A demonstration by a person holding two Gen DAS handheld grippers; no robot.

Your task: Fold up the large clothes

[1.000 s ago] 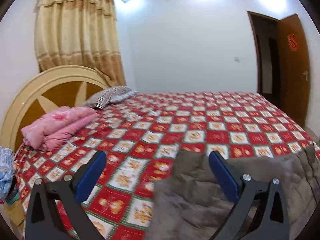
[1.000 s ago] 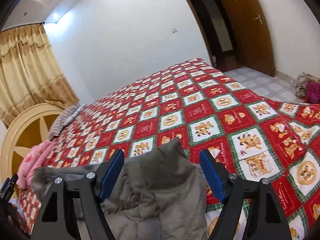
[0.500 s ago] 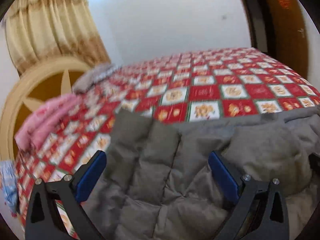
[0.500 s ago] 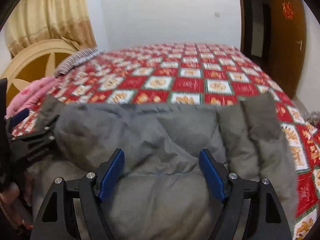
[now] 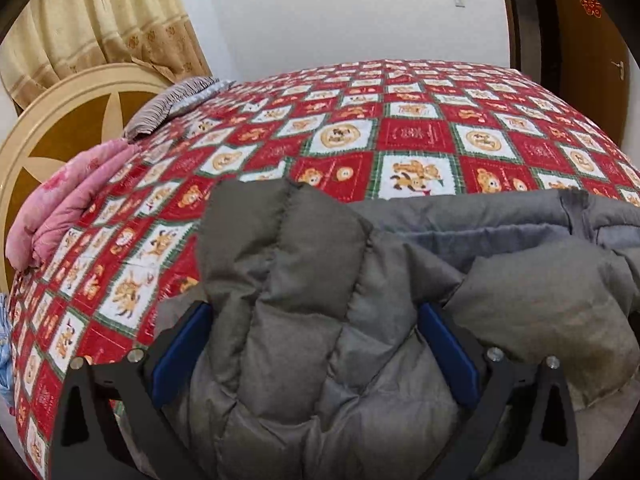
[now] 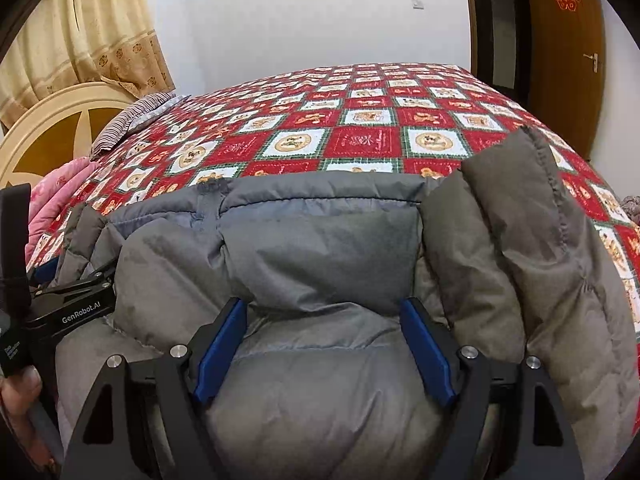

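- Left wrist view: the left gripper points down at a grey puffer jacket lying at the near edge of the bed. Its blue fingers stand wide on either side of a quilted, bulging fold — the padding fills the gap between them, but whether the pads press on it I cannot tell.
- A sleeve-like quilted part of the jacket rises toward the red-and-white patchwork cover, and the lighter grey lining shows to the right of it.
- Right wrist view: the right gripper also points down at the jacket, its jaws spread wide with a rounded puff of the grey lining between them. The blue fingers sit against the fabric's sides; a firm grasp cannot be told from here.
- At the left edge of this view a hand holds the other gripper's black body, just beside the jacket.
- Well apart from the jacket, a folded pink quilt and a striped pillow lie by the round headboard.
- Behind — a beige curtain and a brown door.
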